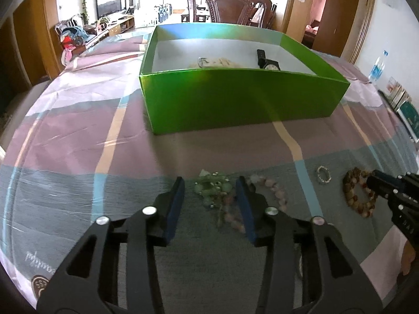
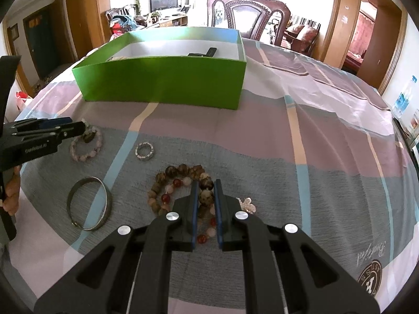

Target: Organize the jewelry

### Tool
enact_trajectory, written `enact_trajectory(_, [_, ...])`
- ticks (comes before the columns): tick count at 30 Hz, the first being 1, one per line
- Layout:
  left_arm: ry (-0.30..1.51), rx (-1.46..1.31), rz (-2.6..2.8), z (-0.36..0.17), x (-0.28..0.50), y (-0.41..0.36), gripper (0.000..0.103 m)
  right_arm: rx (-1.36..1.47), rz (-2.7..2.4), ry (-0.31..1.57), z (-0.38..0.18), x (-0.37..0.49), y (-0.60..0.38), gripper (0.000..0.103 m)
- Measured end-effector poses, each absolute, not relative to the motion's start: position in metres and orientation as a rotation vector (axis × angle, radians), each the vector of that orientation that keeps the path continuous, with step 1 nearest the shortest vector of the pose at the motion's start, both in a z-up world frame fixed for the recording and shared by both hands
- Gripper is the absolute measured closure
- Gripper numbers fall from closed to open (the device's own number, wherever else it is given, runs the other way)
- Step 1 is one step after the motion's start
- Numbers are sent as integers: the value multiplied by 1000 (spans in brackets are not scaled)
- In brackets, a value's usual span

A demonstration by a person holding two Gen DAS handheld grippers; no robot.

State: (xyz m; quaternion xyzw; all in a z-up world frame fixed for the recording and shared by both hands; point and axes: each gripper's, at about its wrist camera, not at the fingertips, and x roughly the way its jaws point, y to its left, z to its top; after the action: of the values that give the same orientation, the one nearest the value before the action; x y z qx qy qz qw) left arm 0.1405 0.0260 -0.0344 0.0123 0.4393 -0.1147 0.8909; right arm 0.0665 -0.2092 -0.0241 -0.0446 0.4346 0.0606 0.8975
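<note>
Jaws wide apart on left gripper (image 1: 210, 183), straddling green bead bracelet (image 1: 212, 187) on striped tablecloth (image 1: 78, 157); pads not touching beads. Pink bead bracelet (image 1: 272, 191) just beside, tangled with green one, partly behind right-side finger. Silver ring (image 1: 324, 174) near, lying flat, between pink bracelet and brown bead bracelet (image 1: 352, 183).

Right gripper (image 2: 205, 183) nearly closed, pinched on brown bead bracelet (image 2: 183, 172); one large marbled bead wedged between blue pads (image 2: 194, 204). Red-and-white bead strand (image 2: 172, 185) lying inside brown loop. Small clear crystal piece (image 2: 246, 204) just beside right finger. Metal bangle (image 2: 89, 204) flat on cloth, well left of brown bracelet.

Green box (image 1: 235, 99) open-topped, further back on table, apart from loose pieces. Inside: black watch (image 1: 267, 61) near right wall, pale beaded item (image 1: 214, 62) at centre; details too small to tell. Carved wooden chair (image 1: 230, 2) behind box.
</note>
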Motion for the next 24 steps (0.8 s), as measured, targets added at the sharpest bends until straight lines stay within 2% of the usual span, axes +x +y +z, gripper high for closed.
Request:
enact_trajectory(2, [907,48,-233,-34,139,23,85,-93,125,900,-24,66,-209,91])
enact_trajectory(4, [907,62,-227,-34,138,21,86,-95,124,899,-24,66,-209,91])
enact_trajectory(6, [900,69,-225,-32,135,19,91,-96,123,892,-23,65,-209,91])
enact_trajectory(15, [805,79,-208,-7,118,18,92,-25,111,809,3,56,-225,91])
enact_trajectory(24, [794,85,-207,-3,114,19,92,-3,110,779,12,52,-231,91])
